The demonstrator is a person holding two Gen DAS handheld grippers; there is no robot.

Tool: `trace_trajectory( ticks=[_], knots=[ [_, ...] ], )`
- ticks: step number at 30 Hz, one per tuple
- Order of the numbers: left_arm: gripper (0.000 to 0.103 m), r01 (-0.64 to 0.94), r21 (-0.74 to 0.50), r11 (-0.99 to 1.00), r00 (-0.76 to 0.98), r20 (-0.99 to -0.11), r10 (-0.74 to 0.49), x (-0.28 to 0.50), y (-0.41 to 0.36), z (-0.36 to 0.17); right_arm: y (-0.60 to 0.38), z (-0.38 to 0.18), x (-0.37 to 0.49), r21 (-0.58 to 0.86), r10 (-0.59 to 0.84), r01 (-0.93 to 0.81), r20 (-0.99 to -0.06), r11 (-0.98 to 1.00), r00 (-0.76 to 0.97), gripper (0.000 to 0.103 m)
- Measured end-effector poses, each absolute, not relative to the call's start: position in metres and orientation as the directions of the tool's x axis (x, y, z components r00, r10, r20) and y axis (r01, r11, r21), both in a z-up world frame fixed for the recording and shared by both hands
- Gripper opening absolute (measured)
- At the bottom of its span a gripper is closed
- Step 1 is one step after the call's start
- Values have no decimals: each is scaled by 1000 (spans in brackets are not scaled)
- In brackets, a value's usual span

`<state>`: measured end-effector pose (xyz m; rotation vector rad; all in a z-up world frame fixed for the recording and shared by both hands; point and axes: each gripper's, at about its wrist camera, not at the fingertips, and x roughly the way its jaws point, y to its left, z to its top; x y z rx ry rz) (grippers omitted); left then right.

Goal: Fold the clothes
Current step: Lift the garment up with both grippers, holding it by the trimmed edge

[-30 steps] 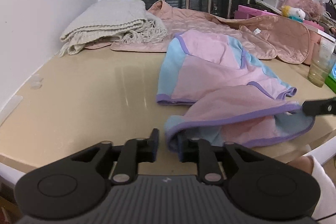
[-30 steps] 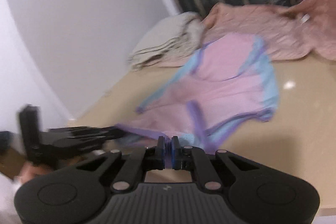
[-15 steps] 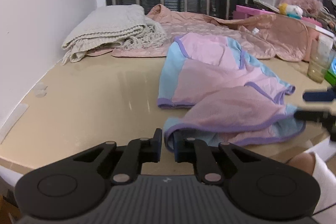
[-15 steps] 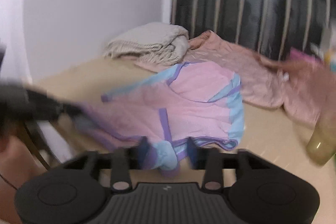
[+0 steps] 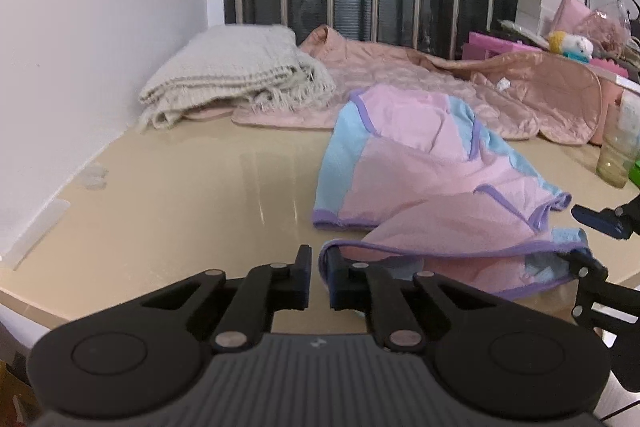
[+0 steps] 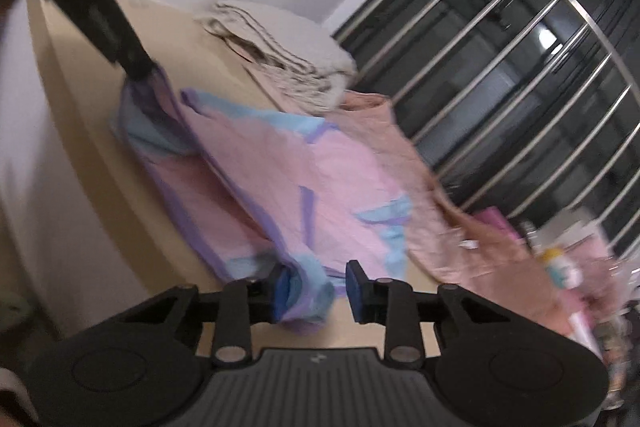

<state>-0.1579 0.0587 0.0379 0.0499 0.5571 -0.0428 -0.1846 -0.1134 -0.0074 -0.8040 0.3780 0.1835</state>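
Observation:
A pink garment (image 5: 420,179) with light blue panels and purple trim lies rumpled on the beige table (image 5: 180,187). At its near left corner my left gripper (image 5: 319,279) is closing, its jaws nearly together with the purple hem pinched between them. In the right wrist view the left gripper (image 6: 138,69) holds that corner slightly raised. My right gripper (image 6: 319,291) is also closing. A bunch of the garment (image 6: 312,187) sits between its blue pads, touching only the left pad. The left wrist view shows the right gripper (image 5: 582,245) straddling the right hem.
A folded cream knitted blanket (image 5: 236,83) and a pink quilted jacket (image 5: 440,83) lie at the back by the barred window. A glass (image 5: 616,163), boxes and toys (image 5: 568,43) crowd the right side. A white wall runs along the left.
My right gripper let go of the hem, opened wide, rolled and shifted along the right hem; its jaws now narrow around a bunch of fabric. The left jaws narrowed onto the corner hem.

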Motion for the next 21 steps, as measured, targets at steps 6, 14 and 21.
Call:
trace_trajectory(
  ticks=[6, 14, 21],
  knots=[
    [5, 28, 108, 994, 902, -431, 21, -184, 43, 46, -101, -16, -192, -747, -2, -251, -320, 616, 947, 31],
    [6, -25, 265, 964, 940, -322, 113, -208, 27, 33, -103, -5, -197, -665, 37, -260, -330, 700, 943, 0],
    [21, 55, 330, 942, 941, -334, 62, -224, 7, 15, -135, 22, -203, -526, 60, -234, -327, 818, 943, 1]
  ],
)
